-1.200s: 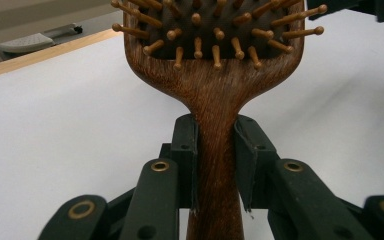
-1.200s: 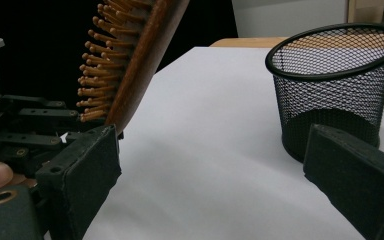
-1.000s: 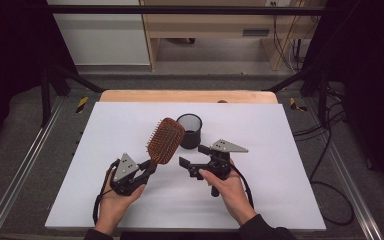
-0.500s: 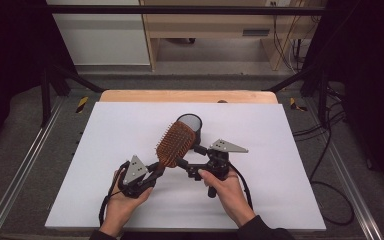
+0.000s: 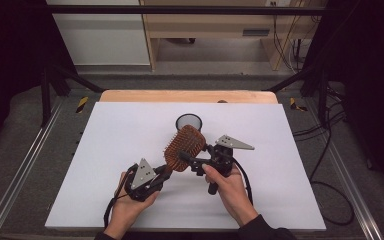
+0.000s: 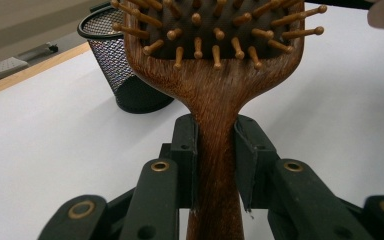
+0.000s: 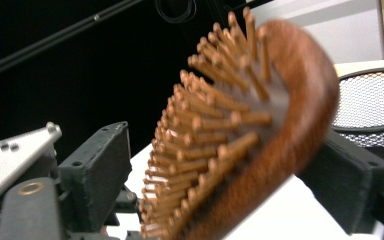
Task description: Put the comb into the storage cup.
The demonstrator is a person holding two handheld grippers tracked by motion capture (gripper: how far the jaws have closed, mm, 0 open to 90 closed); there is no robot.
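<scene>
Hairbrush (image 5: 184,148), rigid light wood, is clamped at its narrow handle by the left gripper (image 5: 161,172); the right gripper (image 5: 186,158) has just been closing around the bristled head, pads apparently not yet seated.

Left claw (image 5: 164,172) clamped tight; right claw (image 5: 186,159) parted, jaws just closing.

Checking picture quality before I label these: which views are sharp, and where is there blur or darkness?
High view: evenly lit, soft, dark at the sides. Left gripper view: sharp on the hairbrush handle and mesh cup. Right gripper view: brush head blurred, background nearly black.
</scene>
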